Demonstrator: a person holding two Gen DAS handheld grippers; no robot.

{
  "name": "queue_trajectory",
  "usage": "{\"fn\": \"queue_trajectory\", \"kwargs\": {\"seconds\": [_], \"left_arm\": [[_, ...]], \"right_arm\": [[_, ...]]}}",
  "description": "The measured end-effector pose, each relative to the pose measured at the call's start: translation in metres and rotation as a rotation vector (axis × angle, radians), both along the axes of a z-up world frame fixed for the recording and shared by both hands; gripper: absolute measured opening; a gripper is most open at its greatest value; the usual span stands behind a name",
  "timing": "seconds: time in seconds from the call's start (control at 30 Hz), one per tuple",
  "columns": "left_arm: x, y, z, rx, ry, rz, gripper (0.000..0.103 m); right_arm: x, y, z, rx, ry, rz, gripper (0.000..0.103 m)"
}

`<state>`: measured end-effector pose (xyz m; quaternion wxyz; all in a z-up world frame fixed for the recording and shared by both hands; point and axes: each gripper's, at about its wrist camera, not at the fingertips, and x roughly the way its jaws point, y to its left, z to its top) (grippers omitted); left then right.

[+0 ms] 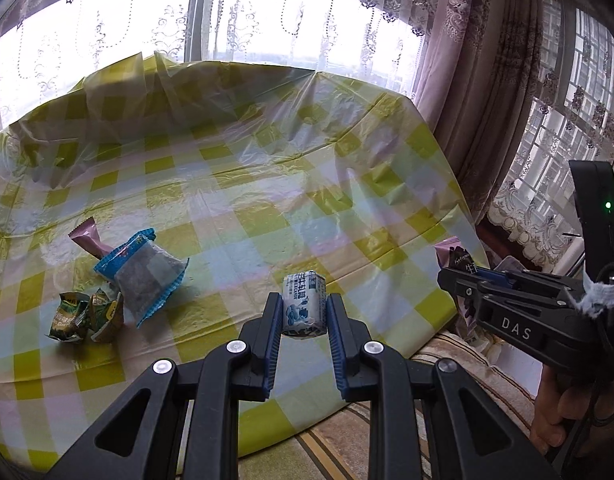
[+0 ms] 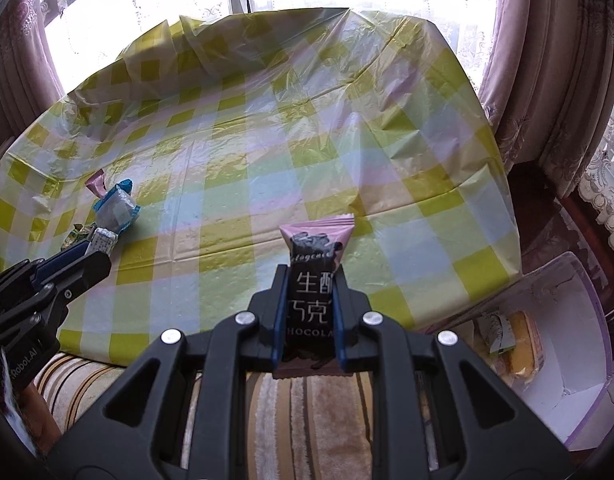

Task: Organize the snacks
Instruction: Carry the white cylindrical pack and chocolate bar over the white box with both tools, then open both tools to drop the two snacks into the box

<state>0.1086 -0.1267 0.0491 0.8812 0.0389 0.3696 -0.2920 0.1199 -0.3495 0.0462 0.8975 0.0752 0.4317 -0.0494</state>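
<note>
My left gripper (image 1: 303, 304) is shut on a small white-and-blue milk candy (image 1: 303, 306), held above the table's front edge. My right gripper (image 2: 312, 280) is shut on a pink-and-black chocolate packet (image 2: 313, 264), held upright over the front edge; it also shows in the left wrist view (image 1: 455, 258). On the checked tablecloth (image 1: 267, 184) at the left lie a blue-edged snack packet (image 1: 147, 276), a pink packet (image 1: 87, 238) partly under it, and two green wrapped candies (image 1: 85, 316). The same pile shows in the right wrist view (image 2: 115, 210).
A white box with a purple rim (image 2: 579, 364) sits low at the right of the table and holds a yellow cake packet (image 2: 519, 340). A striped cushion (image 2: 307, 408) lies below the table's front edge. Curtains and windows stand behind.
</note>
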Motion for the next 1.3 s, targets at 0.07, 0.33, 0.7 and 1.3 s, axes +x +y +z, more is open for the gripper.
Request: {"fn": "queue_trajectory", "kwargs": {"seconds": [0.07,0.33,0.7,1.3], "left_arm": [[-0.004,-0.011,0.0,0.007,0.003,-0.022,0.023],[-0.017,-0.056,0.002,-0.007,0.034,-0.125,0.023],[-0.033,-0.112,-0.001,-0.005,0.071,-0.273,0.023],[-0.067,-0.188,-0.004,0.013,0.113,-0.498,0.023]], "right_arm": [[-0.004,-0.01,0.0,0.006,0.005,-0.013,0.023],[-0.022,-0.053,-0.003,0.018,0.023,-0.069,0.023],[-0.042,-0.113,-0.01,0.03,0.042,-0.176,0.023],[-0.077,-0.187,-0.017,-0.011,0.057,-0.336,0.023]]}}
